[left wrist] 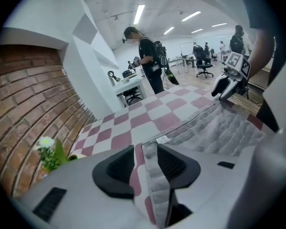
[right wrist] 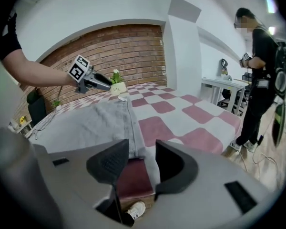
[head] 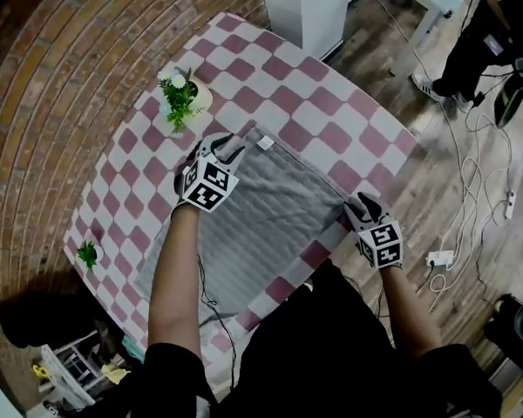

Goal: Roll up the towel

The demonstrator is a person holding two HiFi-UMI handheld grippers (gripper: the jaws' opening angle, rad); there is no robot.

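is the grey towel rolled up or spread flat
Spread flat: the grey towel lies open across the checked tablecloth, with no rolled part showing at any edge.

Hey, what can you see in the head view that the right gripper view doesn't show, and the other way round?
Head view only: the white power strip on the floor and the marker cube on the right gripper. Right gripper view only: that gripper's fingers standing apart and empty, and a shoe below the table edge. Both: the grey towel, the flowering plant and the left gripper.
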